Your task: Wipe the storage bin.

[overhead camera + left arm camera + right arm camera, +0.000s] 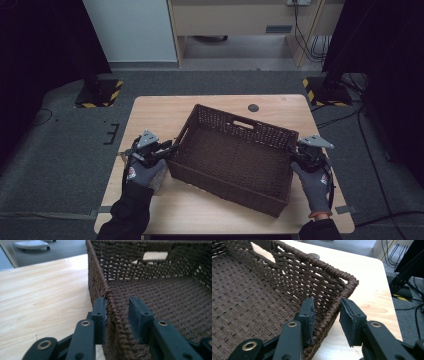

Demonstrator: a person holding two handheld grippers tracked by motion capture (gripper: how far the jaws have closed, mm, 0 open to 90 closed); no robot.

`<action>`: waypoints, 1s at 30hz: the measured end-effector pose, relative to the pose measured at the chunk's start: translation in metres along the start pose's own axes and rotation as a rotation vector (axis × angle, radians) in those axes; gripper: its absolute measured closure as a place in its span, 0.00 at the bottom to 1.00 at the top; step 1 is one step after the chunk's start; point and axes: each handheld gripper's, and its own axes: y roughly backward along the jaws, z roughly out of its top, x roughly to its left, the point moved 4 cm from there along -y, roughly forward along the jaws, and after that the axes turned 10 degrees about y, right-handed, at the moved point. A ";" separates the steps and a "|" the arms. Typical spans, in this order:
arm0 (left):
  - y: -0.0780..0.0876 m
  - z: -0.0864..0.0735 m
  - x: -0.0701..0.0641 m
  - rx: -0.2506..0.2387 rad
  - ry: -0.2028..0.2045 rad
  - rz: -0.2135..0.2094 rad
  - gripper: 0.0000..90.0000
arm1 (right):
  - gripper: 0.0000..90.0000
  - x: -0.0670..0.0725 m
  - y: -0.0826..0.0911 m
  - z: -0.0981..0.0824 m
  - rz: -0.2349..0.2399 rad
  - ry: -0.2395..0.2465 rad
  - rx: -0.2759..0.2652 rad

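Note:
A dark brown woven basket [240, 125] with cut-out handles sits askew on the wooden table [160, 112], with nothing inside. My left gripper [170, 149] straddles the basket's left wall. In the left gripper view the basket [155, 290] has its rim between the jaws of the left gripper [117, 305]: the outer pad touches the weave and the inner pad stands a little off it. My right gripper [296, 150] straddles the right wall near the far corner. In the right gripper view the right gripper [325, 307] has one pad against the inside of the basket [249, 290] and a clear gap outside.
A round black grommet [253, 107] is set in the table behind the basket. Two dark stands with yellow-black striped bases [100, 92] [325, 90] flank the table's far corners. Cables [370, 130] lie on the grey floor at the right.

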 end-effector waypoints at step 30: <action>0.014 -0.018 -0.024 -0.009 -0.033 0.011 0.73 | 0.71 0.002 0.001 -0.008 0.079 -0.001 -0.012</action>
